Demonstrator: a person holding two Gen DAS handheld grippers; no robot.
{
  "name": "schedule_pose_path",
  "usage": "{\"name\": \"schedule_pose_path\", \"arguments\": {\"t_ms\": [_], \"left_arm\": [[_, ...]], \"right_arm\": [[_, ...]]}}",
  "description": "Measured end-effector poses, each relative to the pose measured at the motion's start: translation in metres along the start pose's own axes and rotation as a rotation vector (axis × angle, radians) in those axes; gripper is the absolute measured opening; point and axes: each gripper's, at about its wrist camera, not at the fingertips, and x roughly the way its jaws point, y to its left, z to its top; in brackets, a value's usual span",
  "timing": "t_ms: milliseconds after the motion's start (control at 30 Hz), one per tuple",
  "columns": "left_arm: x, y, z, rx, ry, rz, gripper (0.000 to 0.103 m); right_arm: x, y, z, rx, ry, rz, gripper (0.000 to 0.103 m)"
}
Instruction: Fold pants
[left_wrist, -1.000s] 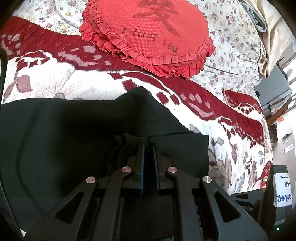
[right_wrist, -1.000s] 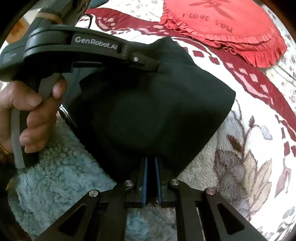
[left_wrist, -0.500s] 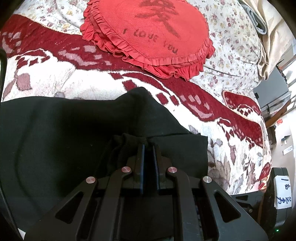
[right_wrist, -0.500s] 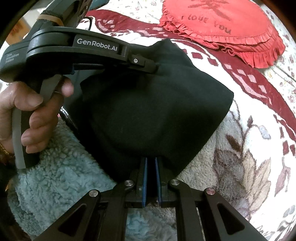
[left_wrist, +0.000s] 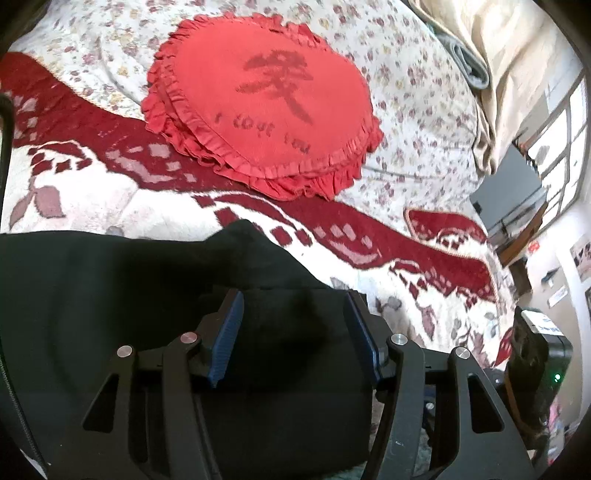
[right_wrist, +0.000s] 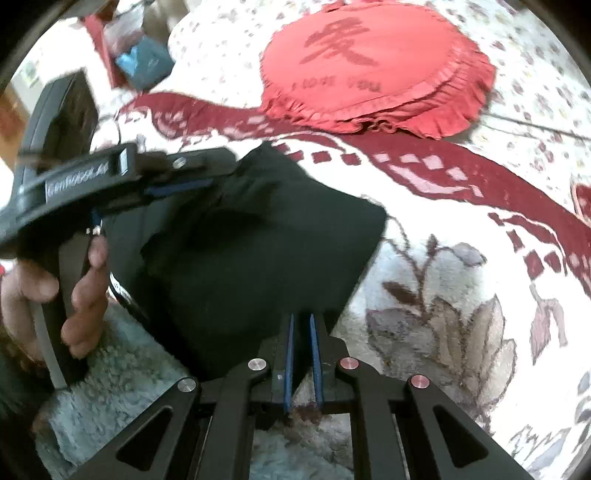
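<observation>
Folded black pants (left_wrist: 110, 295) lie on a red and white blanket (left_wrist: 110, 203). My left gripper (left_wrist: 293, 317) hovers just over their near edge. Its jaws are opening, and the cloth lies loose under and between the blue pads (left_wrist: 229, 332) without being pressed. In the right wrist view the pants (right_wrist: 258, 240) spread out ahead, and my right gripper (right_wrist: 301, 332) is shut on their near edge, the pads almost together. A hand (right_wrist: 74, 288) holds the blurred left gripper (right_wrist: 218, 173) at the pants' far left side.
A red frilled heart pillow (left_wrist: 266, 110) rests beyond the pants on a floral sheet (left_wrist: 424, 110). A teal fluffy cover (right_wrist: 129, 369) lies under the pants' near left side. Beige cloth (left_wrist: 517, 55) and furniture stand at the far right.
The left jaws have gone from shut on the pants' bunched edge to spread apart, and that gripper has lifted. The right gripper has risen and tilted, still pinching the edge.
</observation>
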Motion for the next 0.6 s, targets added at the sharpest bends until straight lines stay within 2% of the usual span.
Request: {"name": "schedule_pose_path", "arguments": {"t_ms": [100, 200, 267, 367, 433, 500, 600], "left_arm": [[-0.010, 0.006, 0.000, -0.016, -0.032, 0.015, 0.056], [-0.025, 0.002, -0.001, 0.005, -0.103, 0.041, 0.056], [-0.044, -0.012, -0.006, 0.071, -0.206, 0.098, 0.056], [-0.060, -0.035, -0.017, 0.182, -0.314, 0.158, 0.057], [-0.067, -0.052, -0.028, 0.261, -0.370, 0.200, 0.068], [-0.069, -0.061, -0.035, 0.308, -0.397, 0.223, 0.072], [-0.069, -0.072, -0.042, 0.356, -0.425, 0.265, 0.072]], "right_arm": [[-0.002, -0.005, 0.001, 0.043, -0.019, 0.017, 0.007], [-0.002, -0.005, 0.000, 0.058, -0.022, 0.023, 0.007], [0.000, -0.007, 0.002, 0.060, -0.023, 0.026, 0.007], [-0.002, -0.007, 0.000, 0.061, -0.025, 0.026, 0.007], [-0.001, -0.008, 0.001, 0.065, -0.024, 0.030, 0.007], [-0.001, -0.009, 0.001, 0.069, -0.024, 0.032, 0.007], [-0.002, -0.008, 0.000, 0.071, -0.026, 0.032, 0.007]]}}
